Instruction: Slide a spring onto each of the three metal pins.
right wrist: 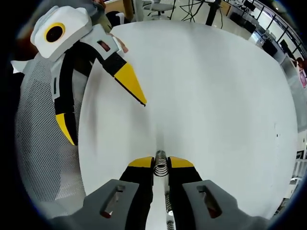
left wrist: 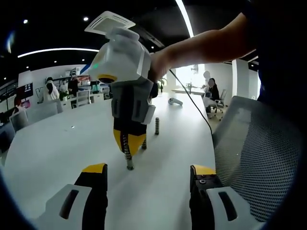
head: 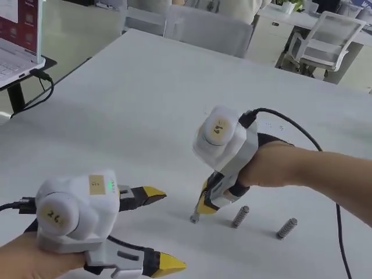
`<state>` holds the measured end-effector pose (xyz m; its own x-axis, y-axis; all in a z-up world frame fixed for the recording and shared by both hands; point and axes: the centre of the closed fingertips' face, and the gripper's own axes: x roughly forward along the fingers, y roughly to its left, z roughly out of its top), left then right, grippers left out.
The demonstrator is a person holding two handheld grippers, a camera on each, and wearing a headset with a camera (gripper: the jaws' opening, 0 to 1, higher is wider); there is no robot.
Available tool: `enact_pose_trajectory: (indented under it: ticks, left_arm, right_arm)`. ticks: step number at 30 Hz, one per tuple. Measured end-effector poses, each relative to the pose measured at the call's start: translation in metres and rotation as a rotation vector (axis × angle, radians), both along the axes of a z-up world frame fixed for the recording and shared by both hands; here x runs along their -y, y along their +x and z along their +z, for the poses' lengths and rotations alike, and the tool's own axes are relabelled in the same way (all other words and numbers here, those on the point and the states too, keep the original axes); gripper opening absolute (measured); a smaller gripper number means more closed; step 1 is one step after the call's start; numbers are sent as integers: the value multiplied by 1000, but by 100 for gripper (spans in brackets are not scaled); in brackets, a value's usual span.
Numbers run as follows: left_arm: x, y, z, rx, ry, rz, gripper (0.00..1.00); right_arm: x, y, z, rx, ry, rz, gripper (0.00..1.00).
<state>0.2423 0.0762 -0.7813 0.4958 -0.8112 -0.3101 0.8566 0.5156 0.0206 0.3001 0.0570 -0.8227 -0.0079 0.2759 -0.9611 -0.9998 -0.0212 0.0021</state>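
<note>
R gripper [right wrist: 160,163] clamped on a spring [right wrist: 161,168], tip down on table [head: 145,104] toward its near edge, w/ 2nd spring [head: 240,216] and 3rd spring [head: 286,228] just beside; L gripper [head: 164,228] spread wide, holding nothing, near-left.

light: bright, even over white table [head: 145,99]; shadows: soft, faint; glare: ceiling strips [left wrist: 184,19] blown out; gripper views: fisheye-bent edges
</note>
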Motion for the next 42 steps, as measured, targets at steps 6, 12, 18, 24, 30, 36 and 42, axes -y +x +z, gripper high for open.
enact_pose_trajectory:
  ticks: [6, 12, 18, 24, 30, 36, 42]
  left_arm:
    - [-1, 0, -1, -1, 3, 1, 66]
    - [-1, 1, 0, -2, 1, 1, 65]
    - [-1, 1, -1, -3, 2, 0, 65]
    - [-2, 0, -2, -6, 3, 1, 65]
    - [-1, 0, -2, -7, 0, 0, 65]
    - [1, 1, -2, -8, 0, -4, 65]
    - [1, 1, -2, -11, 1, -5, 65]
  right_arm:
    - [-1, -5, -10, 6, -5, 16, 9]
    - [-2, -6, -16, 10, -6, 22, 9]
    - [-2, -5, -21, 14, -10, 23, 9]
    - [-5, -5, -22, 12, 1, 12, 9]
    - [-5, -5, -22, 11, 7, 10, 9]
    - [-3, -5, -23, 6, 12, 1, 9]
    - [-2, -6, -23, -7, 23, -11, 13]
